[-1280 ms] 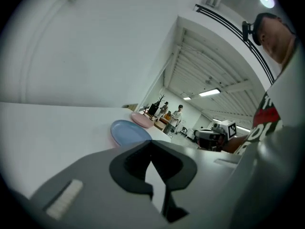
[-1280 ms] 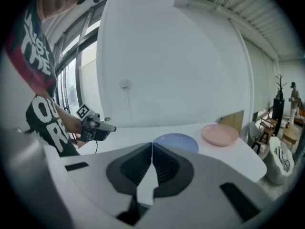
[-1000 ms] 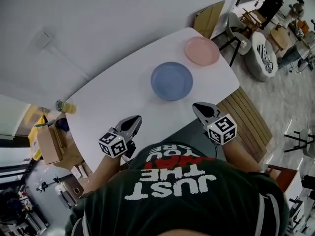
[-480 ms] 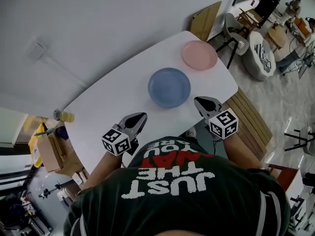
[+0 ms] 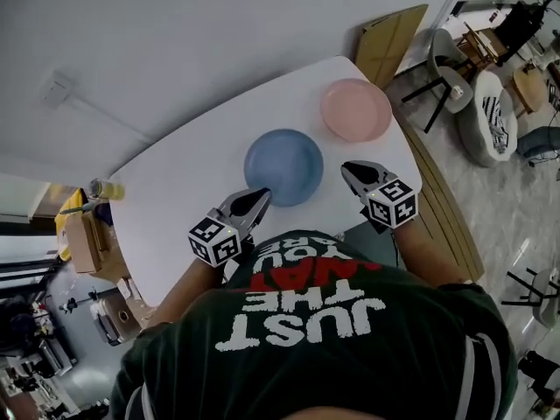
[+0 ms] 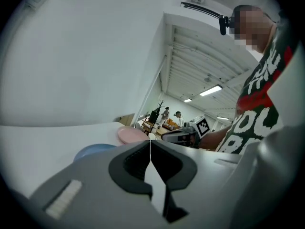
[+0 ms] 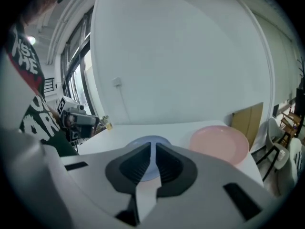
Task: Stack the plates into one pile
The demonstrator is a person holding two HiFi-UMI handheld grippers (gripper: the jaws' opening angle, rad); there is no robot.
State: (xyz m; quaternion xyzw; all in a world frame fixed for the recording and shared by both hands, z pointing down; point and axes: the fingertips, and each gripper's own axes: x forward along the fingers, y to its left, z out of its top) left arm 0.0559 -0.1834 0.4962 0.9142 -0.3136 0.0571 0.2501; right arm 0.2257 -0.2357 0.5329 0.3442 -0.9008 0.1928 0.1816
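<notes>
In the head view, we see the round blue plate [image 5: 283, 166] and the round pink plate [image 5: 355, 109] lying side by side but apart on the white table [image 5: 192, 180]. Nothing is stacked yet. Our left gripper [image 5: 262, 197] is at the blue plate's near rim, and our right gripper [image 5: 348, 169] is just beside that plate's right edge.

In the left gripper view, the jaws meet on nothing, with both plates ahead.

In the right gripper view, the jaws are likewise together and empty. The blue plate lies straight ahead, with the pink one to its right.

We judge that the whole stacking remains to be done.
</notes>
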